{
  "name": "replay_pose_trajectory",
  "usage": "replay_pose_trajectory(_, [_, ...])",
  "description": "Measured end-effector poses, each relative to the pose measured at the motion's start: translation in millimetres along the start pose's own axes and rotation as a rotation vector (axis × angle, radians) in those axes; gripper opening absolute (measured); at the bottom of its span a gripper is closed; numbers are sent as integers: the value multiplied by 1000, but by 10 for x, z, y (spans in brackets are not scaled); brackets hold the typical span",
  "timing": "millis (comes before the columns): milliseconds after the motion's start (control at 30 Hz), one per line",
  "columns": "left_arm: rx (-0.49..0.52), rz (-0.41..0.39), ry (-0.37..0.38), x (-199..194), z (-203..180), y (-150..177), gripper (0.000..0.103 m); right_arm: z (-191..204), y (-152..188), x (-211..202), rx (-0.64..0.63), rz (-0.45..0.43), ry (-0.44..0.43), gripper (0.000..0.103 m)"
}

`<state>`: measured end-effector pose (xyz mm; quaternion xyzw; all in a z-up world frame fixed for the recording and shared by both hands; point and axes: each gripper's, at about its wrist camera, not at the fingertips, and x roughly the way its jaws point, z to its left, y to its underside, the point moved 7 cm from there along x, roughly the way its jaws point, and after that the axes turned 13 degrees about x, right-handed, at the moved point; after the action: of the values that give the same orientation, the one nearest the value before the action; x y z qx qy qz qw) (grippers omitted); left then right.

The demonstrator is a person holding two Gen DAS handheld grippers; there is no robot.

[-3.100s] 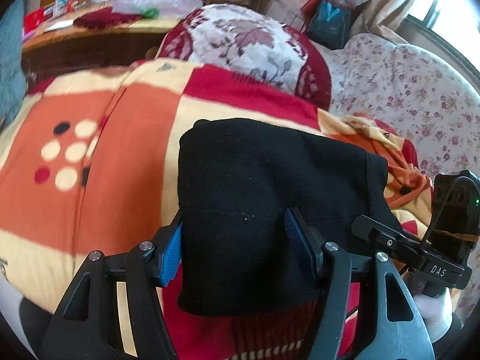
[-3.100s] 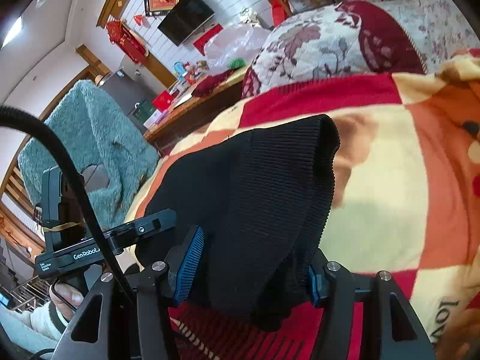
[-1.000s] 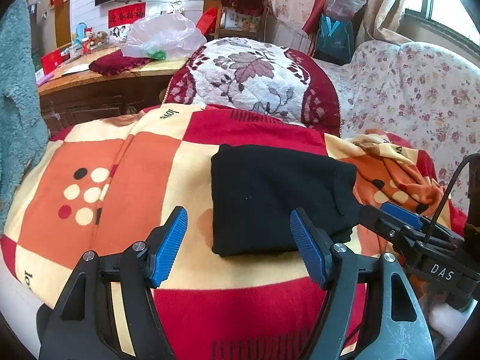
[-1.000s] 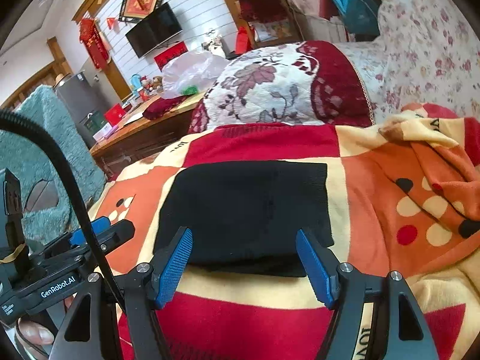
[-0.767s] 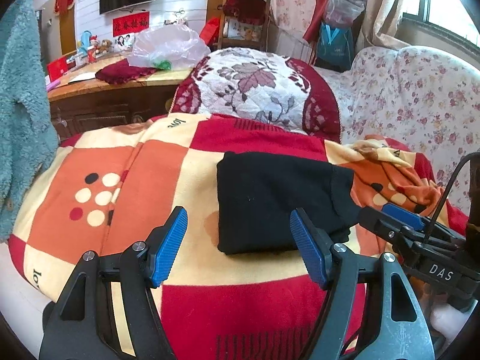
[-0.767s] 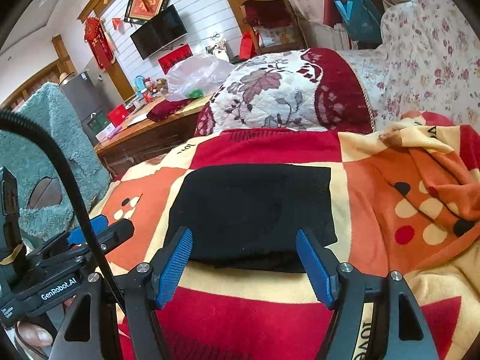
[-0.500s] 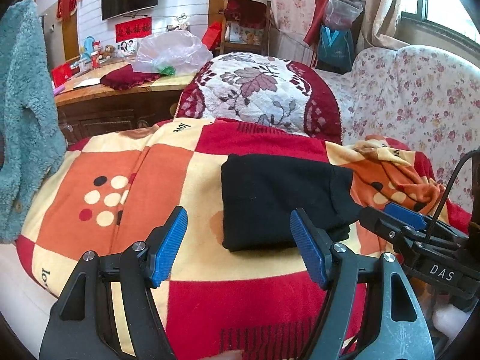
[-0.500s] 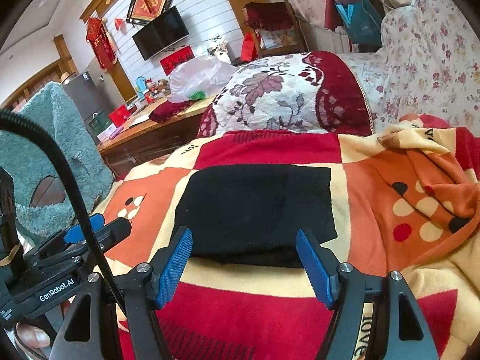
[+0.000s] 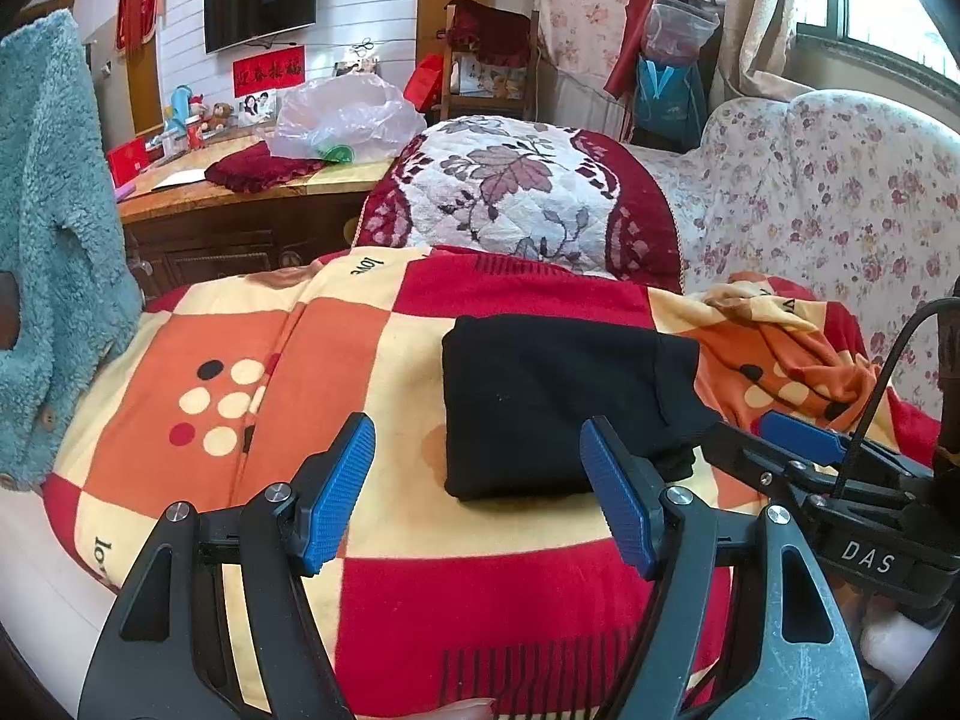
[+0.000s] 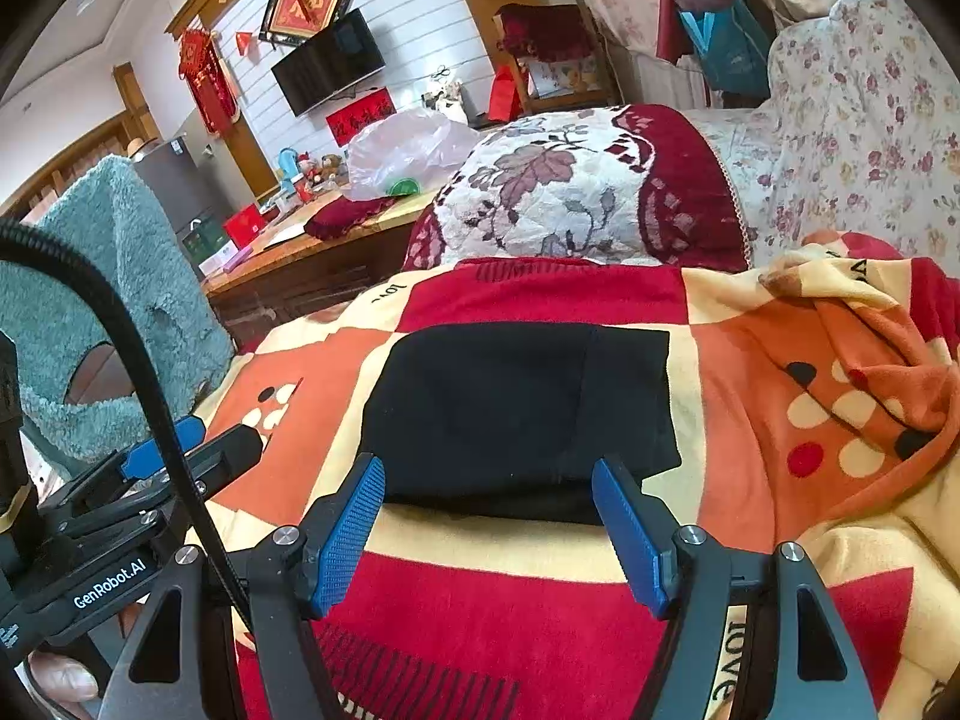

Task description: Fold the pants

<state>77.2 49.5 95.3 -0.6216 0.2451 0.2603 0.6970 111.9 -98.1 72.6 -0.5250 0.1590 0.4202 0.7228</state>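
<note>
Left wrist: pants (image 9: 558, 402) folded at 12 o'clock on blanket (image 9: 288, 372); left gripper (image 9: 477, 495), right gripper (image 10: 489, 531) spread, empty. Snagging risks unfolding.

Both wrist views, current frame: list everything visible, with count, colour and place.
folded pants: one, black, flat on the blanket, nothing gripping them
blanket: one, red, orange and cream checks, over the bed
cushion: one, white and maroon floral, behind the blanket
plastic bag: one, clear, on the wooden sideboard
fleece garment: one, teal, hanging at left
television: one, black, on the wall
left gripper: blue pads, open, empty
right gripper: blue pads, open, empty
</note>
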Motion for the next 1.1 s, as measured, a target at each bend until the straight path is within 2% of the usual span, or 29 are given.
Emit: replay_pose_trajectory(1100, [8,14,1,45,-2,69,72,-4,66,83,10,30,5,70])
